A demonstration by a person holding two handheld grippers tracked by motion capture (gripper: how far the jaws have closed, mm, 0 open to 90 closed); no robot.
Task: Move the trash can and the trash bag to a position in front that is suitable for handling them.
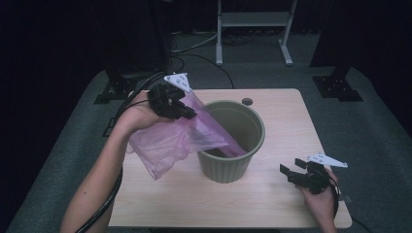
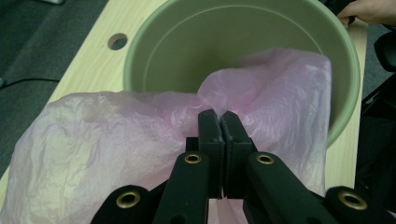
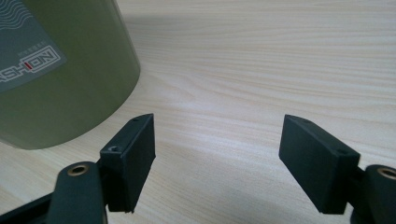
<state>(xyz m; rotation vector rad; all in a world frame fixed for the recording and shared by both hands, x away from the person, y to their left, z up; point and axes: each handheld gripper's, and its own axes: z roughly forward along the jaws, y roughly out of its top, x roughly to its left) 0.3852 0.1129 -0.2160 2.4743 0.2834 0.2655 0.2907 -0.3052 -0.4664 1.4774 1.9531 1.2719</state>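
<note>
An olive-green bin (image 1: 232, 167) stands upright in the middle of the wooden table (image 1: 272, 194). A thin pink plastic bag (image 1: 165, 143) drapes over the bin's left rim, part inside, most hanging outside to the left. My left gripper (image 1: 191, 115) is shut on the bag's edge just above that rim. In the left gripper view its jaws (image 2: 219, 121) pinch the pink bag (image 2: 116, 140) with the bin's mouth (image 2: 187, 51) right behind. My right gripper (image 1: 290, 172) hovers low over the table right of the bin, open and holding nothing. Its view (image 3: 217, 137) has the bin's labelled wall (image 3: 70, 79) at the left.
A round hole (image 1: 247, 101) sits in the table behind the bin. A white metal frame (image 1: 252, 24) and black stand feet (image 1: 337, 87) rest on the grey floor beyond the far edge. Bare tabletop lies in front of and right of the bin.
</note>
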